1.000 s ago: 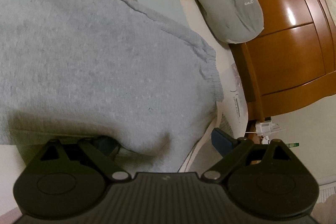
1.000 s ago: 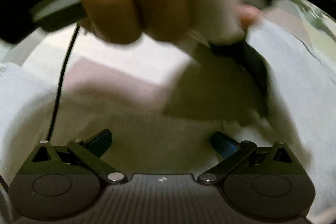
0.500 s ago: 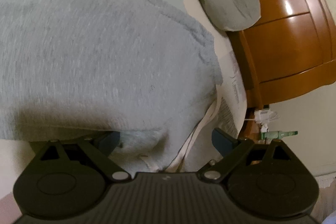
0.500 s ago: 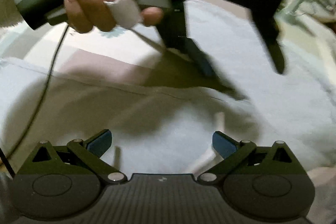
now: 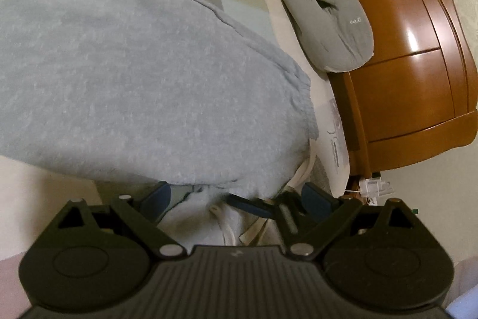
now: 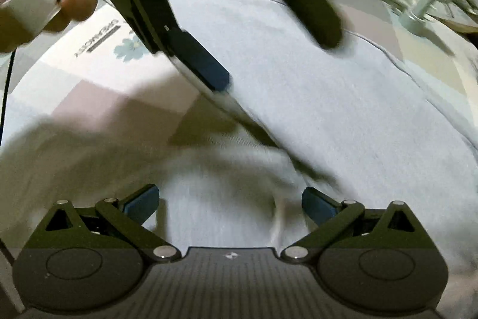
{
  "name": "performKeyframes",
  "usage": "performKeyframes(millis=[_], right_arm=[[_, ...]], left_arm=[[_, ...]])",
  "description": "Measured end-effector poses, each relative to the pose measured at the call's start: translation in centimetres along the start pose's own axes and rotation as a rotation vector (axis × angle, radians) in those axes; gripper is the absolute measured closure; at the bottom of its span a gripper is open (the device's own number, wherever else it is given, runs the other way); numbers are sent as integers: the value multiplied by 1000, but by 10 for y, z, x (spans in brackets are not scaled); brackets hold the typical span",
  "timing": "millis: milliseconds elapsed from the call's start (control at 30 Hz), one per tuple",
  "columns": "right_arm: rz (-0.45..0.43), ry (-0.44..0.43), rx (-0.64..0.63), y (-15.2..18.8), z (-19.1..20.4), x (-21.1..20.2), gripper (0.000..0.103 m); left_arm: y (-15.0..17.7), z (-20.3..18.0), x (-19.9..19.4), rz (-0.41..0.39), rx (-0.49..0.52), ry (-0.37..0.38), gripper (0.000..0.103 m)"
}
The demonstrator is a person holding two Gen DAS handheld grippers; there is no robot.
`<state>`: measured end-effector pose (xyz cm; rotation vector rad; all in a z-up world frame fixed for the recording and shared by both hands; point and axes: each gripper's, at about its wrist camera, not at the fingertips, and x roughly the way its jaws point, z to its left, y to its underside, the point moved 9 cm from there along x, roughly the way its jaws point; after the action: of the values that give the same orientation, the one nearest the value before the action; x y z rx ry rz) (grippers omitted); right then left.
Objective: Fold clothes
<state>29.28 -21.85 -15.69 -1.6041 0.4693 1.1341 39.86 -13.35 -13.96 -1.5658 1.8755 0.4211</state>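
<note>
Two grippers sit at the near hem of the grey sweatshirt (image 5: 143,73), spread flat on the bed (image 6: 98,97). Your left gripper (image 5: 236,199) has fingers spread, hem and drawcord (image 5: 298,178) between them. Your right gripper (image 6: 230,199), likewise spread, grips nothing; fabric runs away ahead.

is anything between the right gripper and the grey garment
Nothing visible. The right gripper hangs open right over the grey garment, with only fabric between its jaws. The left gripper crosses above and further ahead, not in the gap.
</note>
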Motion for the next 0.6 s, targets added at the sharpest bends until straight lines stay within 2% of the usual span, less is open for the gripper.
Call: performKeyframes(millis=[100, 233, 333, 367, 400, 433, 500, 600], right_arm=[[26, 48, 8, 28, -11, -27, 0], [97, 121, 46, 63, -29, -39, 0], [143, 165, 85, 80, -46, -42, 0], [141, 172, 101, 80, -49, -42, 0], [140, 179, 117, 80, -52, -42, 0], [137, 186, 132, 80, -55, -44, 0], [120, 199, 144, 78, -61, -50, 0], [107, 200, 152, 71, -61, -49, 0]], left_arm=[[9, -7, 8, 20, 13, 34, 9], [26, -21, 33, 84, 44, 105, 9], [41, -15, 57, 121, 103, 49, 11], [42, -9, 61, 115, 154, -14, 12], [41, -6, 60, 101, 213, -34, 19], [40, -3, 58, 88, 267, -54, 19], [36, -1, 50, 83, 286, -96, 20], [32, -9, 30, 61, 395, -214, 19]])
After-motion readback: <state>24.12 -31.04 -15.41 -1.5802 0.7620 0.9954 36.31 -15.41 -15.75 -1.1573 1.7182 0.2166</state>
